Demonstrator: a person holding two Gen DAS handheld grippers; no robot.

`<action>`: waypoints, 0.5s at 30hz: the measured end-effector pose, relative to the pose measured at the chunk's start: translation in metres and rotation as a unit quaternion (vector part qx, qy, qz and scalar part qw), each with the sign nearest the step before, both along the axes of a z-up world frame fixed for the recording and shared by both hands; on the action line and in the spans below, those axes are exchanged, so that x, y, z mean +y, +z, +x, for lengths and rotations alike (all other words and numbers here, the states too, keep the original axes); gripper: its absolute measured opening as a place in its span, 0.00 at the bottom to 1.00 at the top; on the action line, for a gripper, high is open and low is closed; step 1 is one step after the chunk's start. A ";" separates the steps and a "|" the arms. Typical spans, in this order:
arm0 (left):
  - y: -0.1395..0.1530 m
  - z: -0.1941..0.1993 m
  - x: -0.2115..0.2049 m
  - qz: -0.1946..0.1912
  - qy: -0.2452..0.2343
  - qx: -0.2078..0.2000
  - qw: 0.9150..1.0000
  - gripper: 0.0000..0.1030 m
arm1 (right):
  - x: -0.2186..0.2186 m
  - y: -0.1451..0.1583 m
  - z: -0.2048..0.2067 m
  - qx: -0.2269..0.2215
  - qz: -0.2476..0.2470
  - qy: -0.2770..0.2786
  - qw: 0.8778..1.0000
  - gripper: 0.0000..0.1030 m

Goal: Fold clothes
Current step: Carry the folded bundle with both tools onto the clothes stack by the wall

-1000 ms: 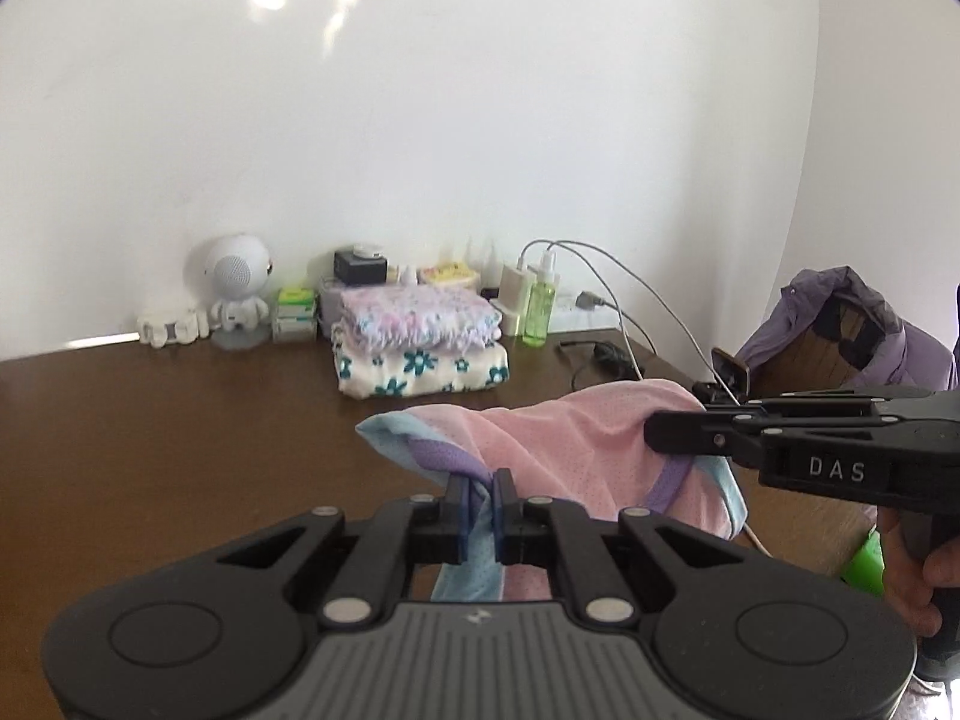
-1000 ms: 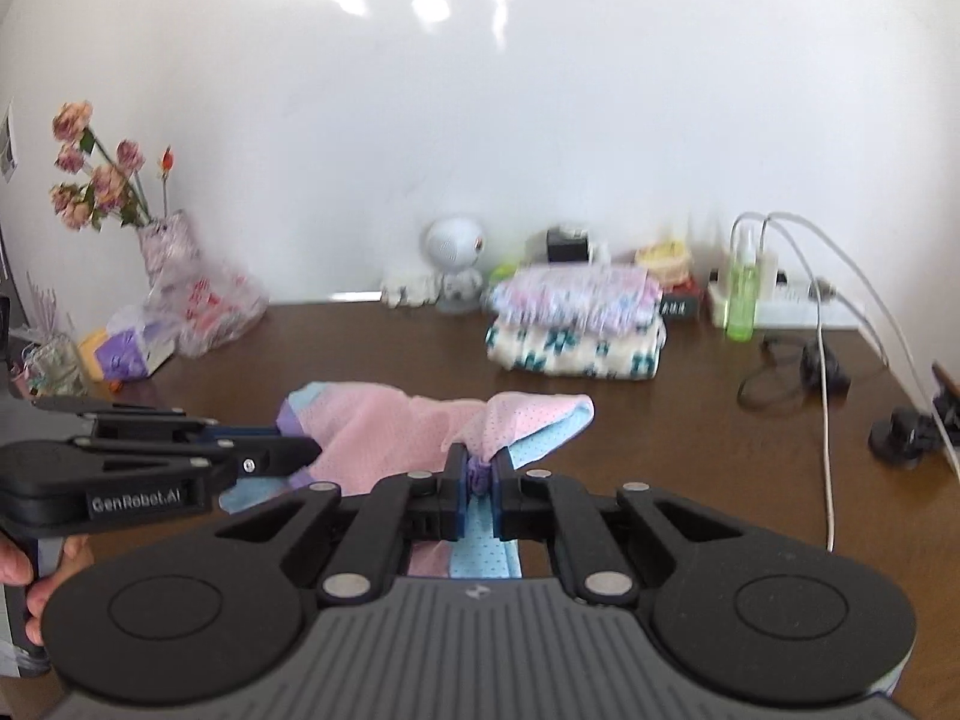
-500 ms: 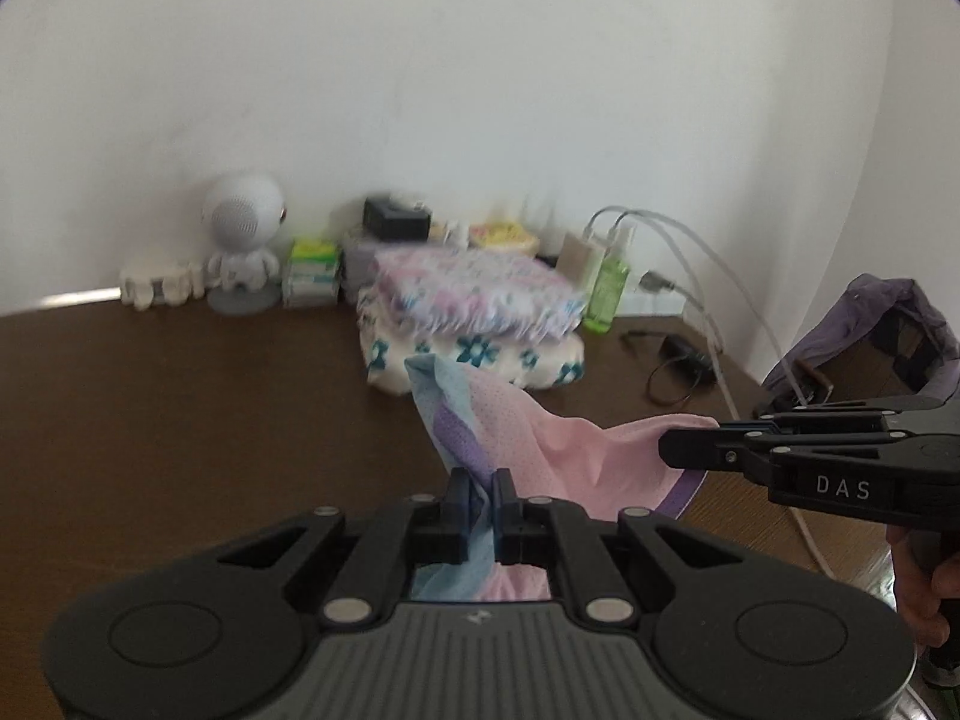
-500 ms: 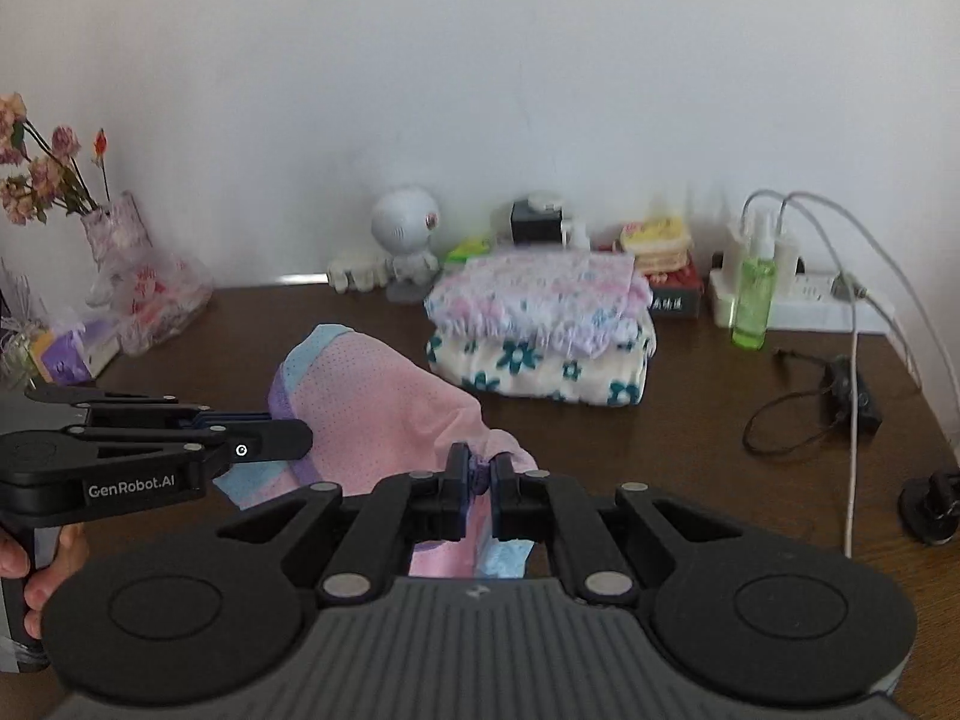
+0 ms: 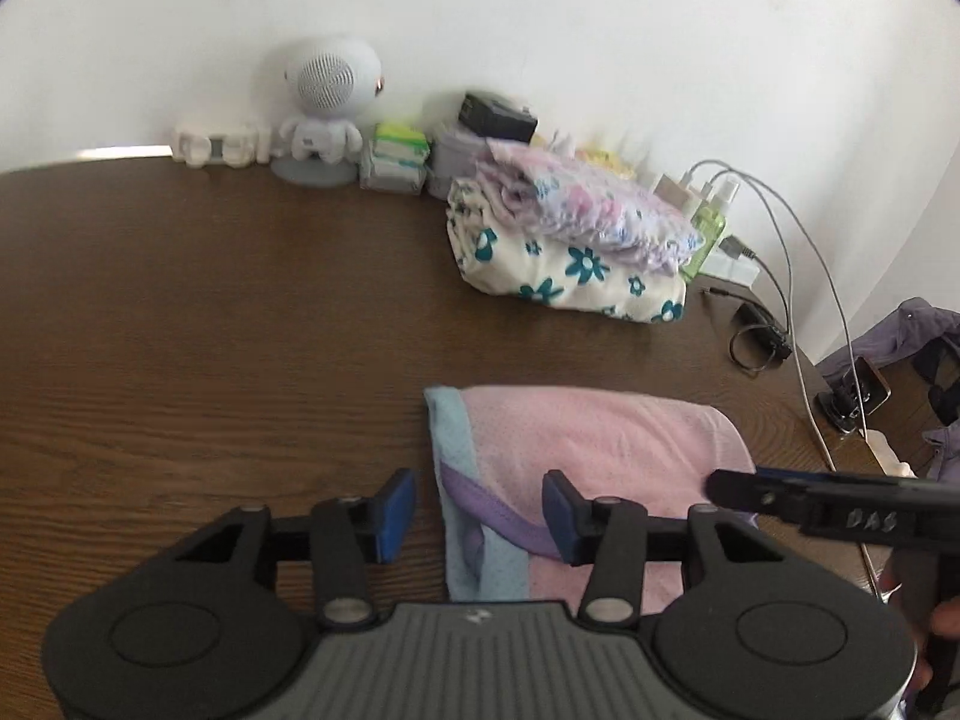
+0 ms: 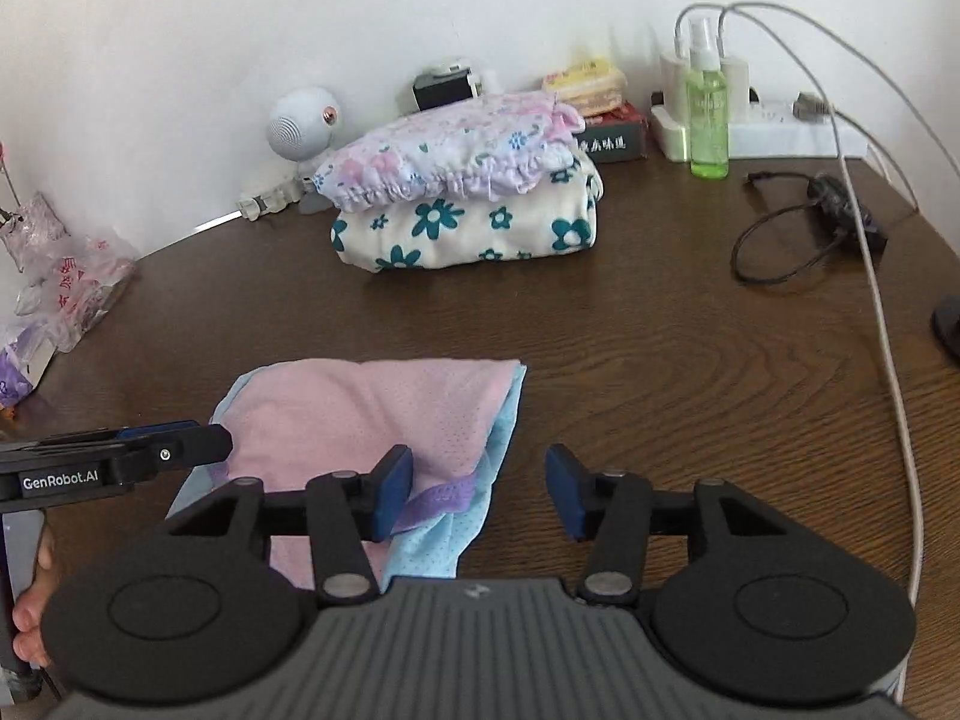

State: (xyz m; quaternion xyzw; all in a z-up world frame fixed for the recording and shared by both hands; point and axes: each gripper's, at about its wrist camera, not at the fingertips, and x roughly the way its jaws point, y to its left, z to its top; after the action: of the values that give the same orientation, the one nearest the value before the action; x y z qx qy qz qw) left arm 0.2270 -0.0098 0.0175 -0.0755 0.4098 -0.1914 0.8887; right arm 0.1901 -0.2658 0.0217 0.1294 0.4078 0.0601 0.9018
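Note:
A pink and light-blue garment (image 5: 588,450) with purple trim lies folded flat on the brown table (image 5: 210,360). My left gripper (image 5: 478,513) hangs low over its left edge; its jaws are opening and the cloth lies loose between them, unpressed. In the right wrist view the garment (image 6: 372,414) lies at lower left. My right gripper (image 6: 478,498) is over its right edge, jaws opening; the purple strap and blue hem lie by the left pad (image 6: 393,498), not pinched. Each gripper shows from the side in the other's view: the right gripper (image 5: 726,489), the left gripper (image 6: 210,444).
A stack of folded floral clothes (image 6: 468,204) sits further back. Behind it stand a white round toy robot (image 5: 327,96), small boxes, a green spray bottle (image 6: 708,114) and a power strip with cables (image 6: 870,240). Plastic bags (image 6: 66,288) lie left; a purple jacket (image 5: 900,348) lies right.
Both grippers came down and forward with the garment, laid it on the table and opened, letting go of it. The cloth now lies flat instead of hanging.

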 end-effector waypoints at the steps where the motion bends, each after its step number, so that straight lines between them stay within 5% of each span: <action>1: -0.002 0.002 -0.004 0.002 -0.004 0.008 1.000 0.44 | 0.005 -0.004 0.000 -0.001 0.000 0.005 1.000 0.48; 3: -0.003 0.000 -0.011 0.015 -0.007 0.000 1.000 0.40 | 0.017 -0.006 -0.004 -0.013 -0.018 0.013 1.000 0.48; 4: -0.004 -0.001 -0.014 0.021 -0.008 -0.004 1.000 0.38 | 0.021 -0.007 -0.006 -0.018 -0.024 0.018 0.999 0.40; 6: -0.007 0.000 -0.015 0.005 -0.009 0.008 1.000 0.07 | 0.028 -0.007 -0.008 -0.026 -0.028 0.032 0.999 0.20; 9: -0.008 0.000 -0.016 -0.001 -0.009 0.008 1.000 0.05 | 0.031 -0.003 -0.008 -0.034 -0.033 0.040 0.998 0.10; 15: 0.034 -0.006 -0.028 -0.008 -0.020 -0.053 0.998 0.05 | 0.025 0.033 -0.009 -0.080 -0.032 0.041 0.995 0.08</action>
State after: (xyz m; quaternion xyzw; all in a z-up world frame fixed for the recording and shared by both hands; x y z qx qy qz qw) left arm 0.2208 -0.0376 0.0514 -0.0645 0.3619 -0.2167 0.9044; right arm 0.1810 -0.2412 0.0550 0.0790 0.3412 0.0940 0.9319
